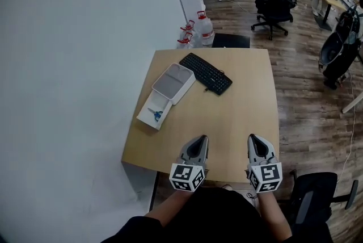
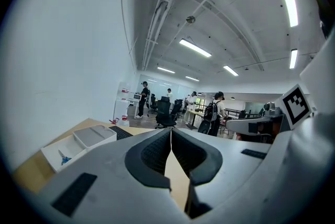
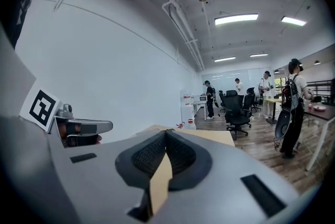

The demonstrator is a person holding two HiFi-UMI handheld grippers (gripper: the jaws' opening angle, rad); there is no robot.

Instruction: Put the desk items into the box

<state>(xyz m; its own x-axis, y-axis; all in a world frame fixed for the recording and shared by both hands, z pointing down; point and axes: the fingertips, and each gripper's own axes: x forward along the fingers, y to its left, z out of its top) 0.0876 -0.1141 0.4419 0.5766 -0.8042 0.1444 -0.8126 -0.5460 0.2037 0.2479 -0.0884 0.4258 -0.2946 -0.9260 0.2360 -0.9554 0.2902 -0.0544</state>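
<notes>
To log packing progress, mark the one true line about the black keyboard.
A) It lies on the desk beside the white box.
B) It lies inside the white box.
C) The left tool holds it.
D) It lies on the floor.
A: the black keyboard lies flat on the desk, outside the white box and just to its right in the head view.

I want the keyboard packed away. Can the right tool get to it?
Probably yes: only bare desk lies between the right tool and the keyboard, though its jaws are shut and must open first.
</notes>
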